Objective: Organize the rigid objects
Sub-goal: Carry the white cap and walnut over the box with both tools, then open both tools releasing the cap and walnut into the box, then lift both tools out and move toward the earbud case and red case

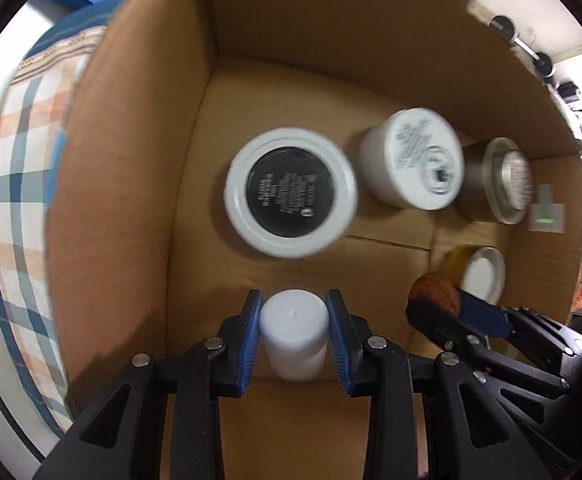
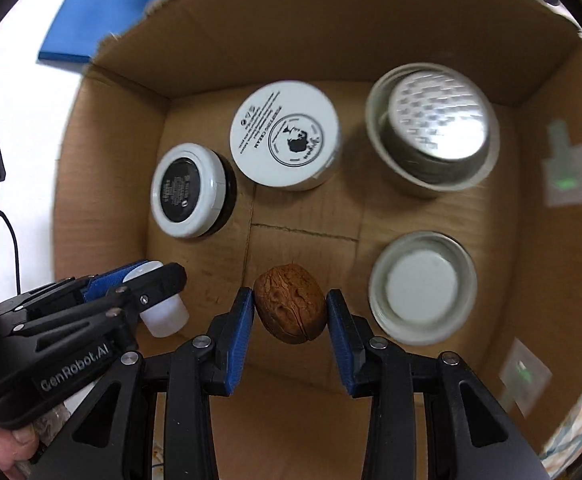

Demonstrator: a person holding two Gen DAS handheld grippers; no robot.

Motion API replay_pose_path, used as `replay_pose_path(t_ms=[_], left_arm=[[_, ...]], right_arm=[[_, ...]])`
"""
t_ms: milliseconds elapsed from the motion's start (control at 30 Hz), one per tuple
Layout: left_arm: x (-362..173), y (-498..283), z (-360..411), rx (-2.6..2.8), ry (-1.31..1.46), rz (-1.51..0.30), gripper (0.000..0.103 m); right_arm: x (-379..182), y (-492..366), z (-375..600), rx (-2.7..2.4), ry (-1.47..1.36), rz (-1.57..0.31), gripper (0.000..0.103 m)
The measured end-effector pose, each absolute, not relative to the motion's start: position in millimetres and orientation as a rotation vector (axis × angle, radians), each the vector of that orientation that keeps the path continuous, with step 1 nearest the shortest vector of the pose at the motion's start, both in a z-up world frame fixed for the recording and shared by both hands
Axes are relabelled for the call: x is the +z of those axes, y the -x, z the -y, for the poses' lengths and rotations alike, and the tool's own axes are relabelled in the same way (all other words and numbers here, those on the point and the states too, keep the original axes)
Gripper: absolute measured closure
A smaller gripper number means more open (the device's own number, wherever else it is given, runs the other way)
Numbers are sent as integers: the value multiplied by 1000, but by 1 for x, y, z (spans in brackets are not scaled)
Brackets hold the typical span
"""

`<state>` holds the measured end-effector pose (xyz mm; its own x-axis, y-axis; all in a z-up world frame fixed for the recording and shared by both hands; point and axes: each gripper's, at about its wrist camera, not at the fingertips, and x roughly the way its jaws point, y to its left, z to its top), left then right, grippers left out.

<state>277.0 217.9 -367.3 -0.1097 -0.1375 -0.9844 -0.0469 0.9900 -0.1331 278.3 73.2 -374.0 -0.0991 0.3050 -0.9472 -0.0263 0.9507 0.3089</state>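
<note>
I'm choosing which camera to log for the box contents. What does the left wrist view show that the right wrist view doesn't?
Only the left wrist view: checked cloth beside the cardboard box.

Only the right wrist view: a blue sheet beyond the box and a thumb.

Both: the left gripper shut on a small white bottle, the right gripper shut on a walnut, and four jars, including the black-labelled jar.
</note>
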Motion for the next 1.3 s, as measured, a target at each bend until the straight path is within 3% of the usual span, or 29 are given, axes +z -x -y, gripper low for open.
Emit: replay_pose_path(t_ms=[267, 367, 467, 633, 700, 1000, 1067, 1300], left_arm=[[-365, -279, -217, -59, 118, -1670, 72], [-352, -273, -212, -49, 113, -1645, 64], [-339, -269, -208, -39, 111, -1621, 56], [-311, -259, -202, -17, 109, -1576, 50], [-300, -252, -197, -11, 99, -1551, 38], [-247, -228, -203, 20, 90, -1436, 6], [-240, -223, -206, 33, 76, -1408, 0], [-207, -198, -205, 35, 50, -1354, 0]], right_arm=[[-391, -284, -81, 256, -174, -1666, 63], [-387, -287, -76, 251, -166, -1661, 61], [-380, -285, -73, 248, -164, -1657, 49], [-355, -277, -63, 216, -138, -1617, 40], [-343, -272, -58, 200, -123, -1596, 32], [-294, -235, -37, 104, -45, -1524, 4], [-283, -239, -28, 100, -58, -1514, 1], [-231, -202, -20, 105, -83, -1449, 1]])
